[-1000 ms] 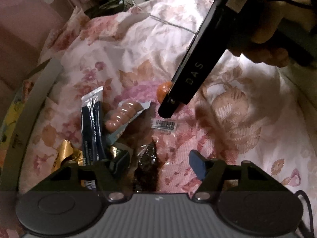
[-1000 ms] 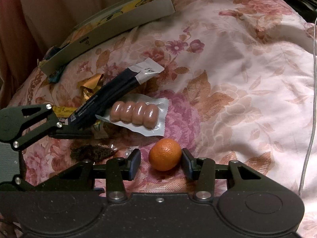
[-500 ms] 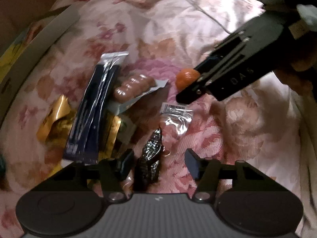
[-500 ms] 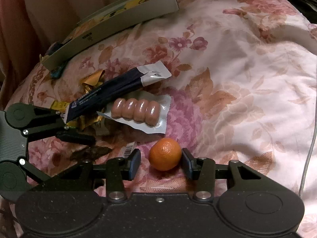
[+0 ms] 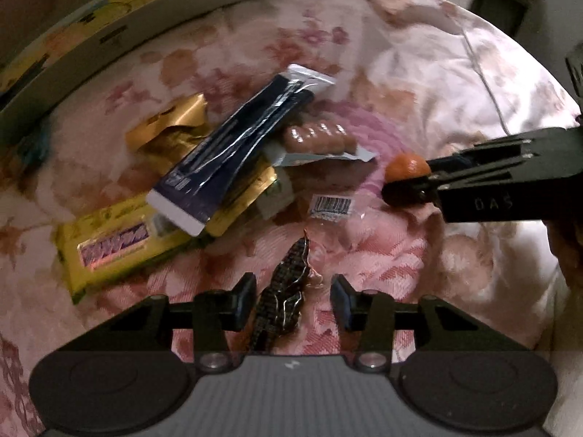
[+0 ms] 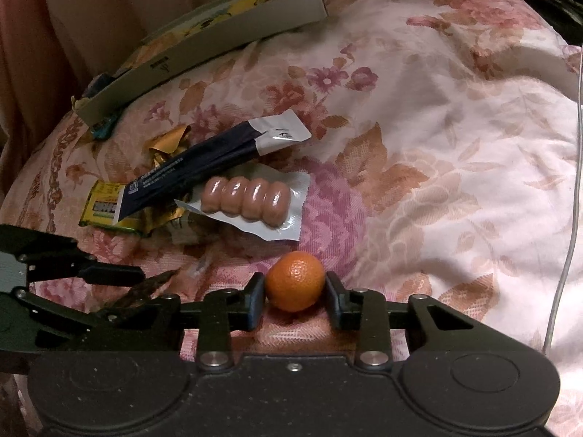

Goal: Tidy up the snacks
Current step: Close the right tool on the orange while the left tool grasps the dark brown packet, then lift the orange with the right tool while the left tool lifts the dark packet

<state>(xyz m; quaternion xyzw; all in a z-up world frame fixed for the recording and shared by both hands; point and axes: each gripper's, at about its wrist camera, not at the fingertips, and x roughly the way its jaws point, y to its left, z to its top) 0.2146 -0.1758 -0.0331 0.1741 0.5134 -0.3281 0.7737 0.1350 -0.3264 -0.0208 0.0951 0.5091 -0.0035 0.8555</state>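
Black grippers (image 6: 294, 304), silver screws, "DAS" marking.

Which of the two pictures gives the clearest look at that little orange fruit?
The right wrist view. There the orange fruit sits close and sharp between the right tongs, its whole front visible. In the left wrist view the fruit is small, off to the side, and partly covered by those same tongs.

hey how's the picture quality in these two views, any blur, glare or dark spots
Left wrist view: dim, motion-blurred, glare streaks on the dark blue packet, black fisheye corners. Right wrist view: sharper, the orange crisp and evenly lit, the quilt bright at right, shadowed at far left.
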